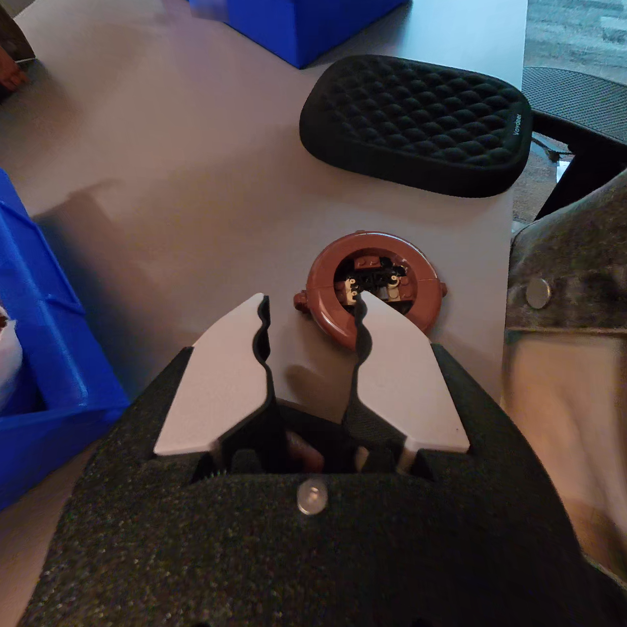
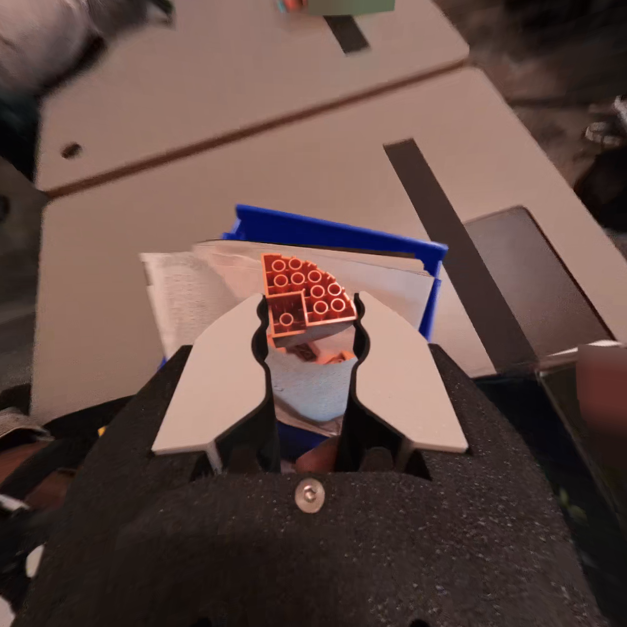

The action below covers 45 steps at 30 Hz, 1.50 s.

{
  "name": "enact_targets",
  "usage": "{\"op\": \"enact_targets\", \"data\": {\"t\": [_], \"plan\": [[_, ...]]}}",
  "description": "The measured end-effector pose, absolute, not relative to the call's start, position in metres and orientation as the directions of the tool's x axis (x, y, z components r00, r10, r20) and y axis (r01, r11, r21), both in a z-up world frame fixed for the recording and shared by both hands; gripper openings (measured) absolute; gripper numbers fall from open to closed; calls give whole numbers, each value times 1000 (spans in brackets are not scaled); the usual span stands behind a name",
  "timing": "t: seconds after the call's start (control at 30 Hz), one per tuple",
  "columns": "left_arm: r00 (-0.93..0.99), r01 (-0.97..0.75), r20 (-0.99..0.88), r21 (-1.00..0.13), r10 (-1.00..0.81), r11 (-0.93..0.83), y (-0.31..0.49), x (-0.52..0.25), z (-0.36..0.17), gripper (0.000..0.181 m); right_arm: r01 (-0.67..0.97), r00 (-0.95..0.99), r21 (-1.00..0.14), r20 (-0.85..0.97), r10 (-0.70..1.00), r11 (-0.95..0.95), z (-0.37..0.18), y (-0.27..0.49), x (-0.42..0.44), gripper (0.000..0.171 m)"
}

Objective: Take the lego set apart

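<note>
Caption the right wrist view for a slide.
Right gripper holds brown quarter-round Lego piece over blue bin.

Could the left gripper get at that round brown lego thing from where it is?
Probably yes. The left gripper is open, nothing lies between, and its right fingertip already overlaps the round brown lego piece on the table.

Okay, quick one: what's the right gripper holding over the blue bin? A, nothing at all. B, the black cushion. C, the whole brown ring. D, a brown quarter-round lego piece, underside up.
D: the right gripper is shut on a brown quarter-round lego piece, its underside tubes facing the camera, above the blue bin.
</note>
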State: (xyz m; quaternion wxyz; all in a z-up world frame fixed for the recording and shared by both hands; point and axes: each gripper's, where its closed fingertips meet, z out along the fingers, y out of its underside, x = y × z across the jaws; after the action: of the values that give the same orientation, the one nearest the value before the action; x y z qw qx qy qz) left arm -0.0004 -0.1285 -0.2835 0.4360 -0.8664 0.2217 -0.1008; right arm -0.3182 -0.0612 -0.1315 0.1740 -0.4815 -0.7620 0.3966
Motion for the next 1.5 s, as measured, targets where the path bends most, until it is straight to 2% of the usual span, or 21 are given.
{"op": "enact_targets", "data": {"t": [0.13, 0.27, 0.37, 0.47, 0.6, 0.7, 0.8, 0.87, 0.93, 1.0, 1.1, 1.2, 1.27, 1.4, 1.5], "plan": [[881, -271, 1, -818, -473, -507, -129, -1, -279, 48, 709, -465, -653, -147, 873, 268, -165, -62, -329, 48], [881, -241, 24, -837, -472, -492, -129, -1, -275, 47, 777, -479, -537, -165, 862, 329, -181, -64, -313, 72], [884, -234, 24, -842, -467, -487, -129, -2, -273, 47, 748, -481, -586, -154, 863, 312, -166, -64, -312, 80], [888, -220, 28, -849, -458, -480, -128, -4, -271, 47, 627, -517, -729, -127, 847, 274, -125, -72, -302, 81], [882, -220, 27, -859, -471, -461, -130, -2, -268, 49, 459, -631, -826, -44, 774, 327, -94, -98, -220, 88], [857, -240, 17, -872, -516, -427, -134, 4, -264, 56, 407, -681, -836, -9, 732, 368, -113, -113, -135, 89], [822, -283, -29, -888, -569, -363, -144, 13, -256, 64, 425, -707, -821, -37, 707, 382, -154, -122, -55, 89], [803, -331, -25, -849, -596, -411, -152, 20, -263, 73, 445, -744, -788, -60, 665, 426, -192, -131, -7, 92], [800, -382, -29, -795, -599, -471, -156, 24, -277, 84, 448, -772, -729, -24, 635, 517, -235, -133, 25, 99], [802, -407, -47, -773, -595, -487, -154, 31, -285, 88, 438, -794, -680, 14, 607, 588, -268, -136, 41, 98], [828, -445, -123, -738, -547, -507, -146, 26, -292, 88, 422, -800, -690, 22, 600, 588, -289, -141, 41, 91], [821, -463, -139, -731, -554, -502, -145, 28, -293, 80, 441, -788, -687, 13, 616, 578, -300, -138, 36, 84], [812, -467, -134, -732, -567, -496, -147, 30, -294, 73, 443, -780, -702, 6, 626, 558, -299, -138, 35, 82], [811, -461, -123, -735, -572, -496, -147, 30, -293, 72, 464, -761, -716, -21, 649, 521, -298, -137, 33, 78], [837, -418, -133, -781, -531, -464, -146, 26, -279, 65, 515, -707, -743, -86, 702, 428, -284, -130, 29, 76]]}}
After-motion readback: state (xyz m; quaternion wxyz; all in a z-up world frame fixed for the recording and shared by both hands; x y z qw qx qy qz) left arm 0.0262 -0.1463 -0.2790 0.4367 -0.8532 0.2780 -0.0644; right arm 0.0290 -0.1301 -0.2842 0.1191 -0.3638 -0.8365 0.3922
